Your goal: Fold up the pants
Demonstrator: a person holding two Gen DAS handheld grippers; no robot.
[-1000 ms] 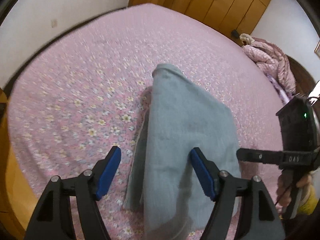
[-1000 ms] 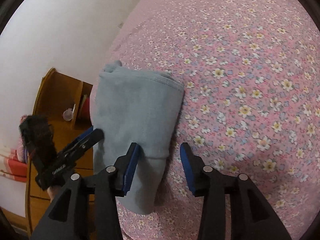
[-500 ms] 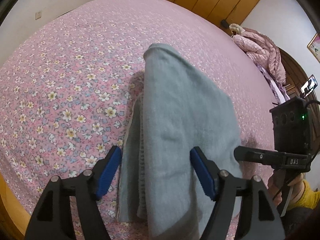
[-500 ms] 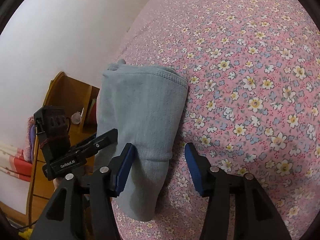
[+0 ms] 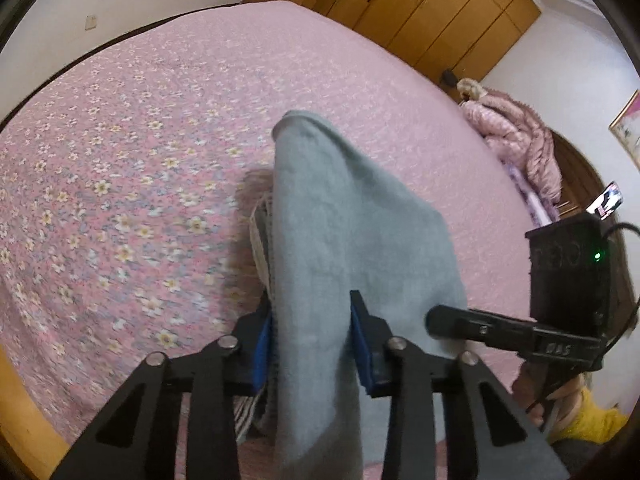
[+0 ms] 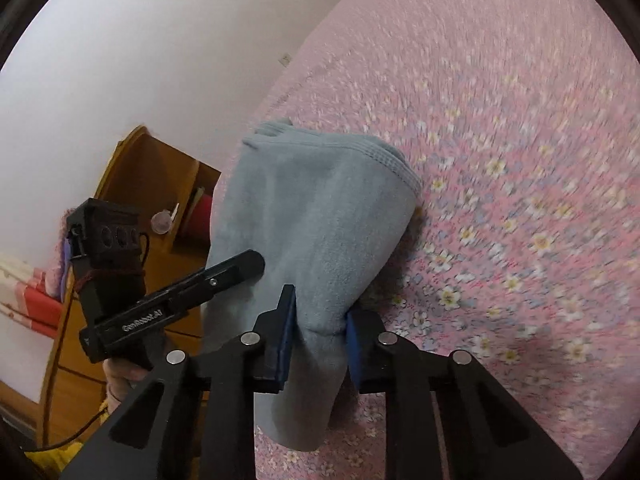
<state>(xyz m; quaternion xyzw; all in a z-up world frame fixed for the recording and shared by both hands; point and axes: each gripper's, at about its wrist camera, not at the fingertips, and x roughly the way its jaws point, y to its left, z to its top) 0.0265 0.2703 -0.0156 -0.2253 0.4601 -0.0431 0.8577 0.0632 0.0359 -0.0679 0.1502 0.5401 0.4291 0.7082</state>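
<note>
The left gripper (image 5: 312, 340) and right gripper (image 6: 320, 336), wide open a moment ago, now both pinch the near end of the folded grey pants (image 5: 352, 232), which stretch ahead over the flowery pink bed (image 5: 140, 168).

The pants (image 5: 352, 240) are a plain soft grey-blue, no print at all. The bedspread (image 5: 140, 168) is pink, dotted with little white and yellow flowers. Both grippers are black with blue pads (image 6: 286, 334). Upper right of the left view there's a honey-brown wardrobe (image 5: 432, 12) and a pink quilted blanket (image 5: 516, 140).
</note>
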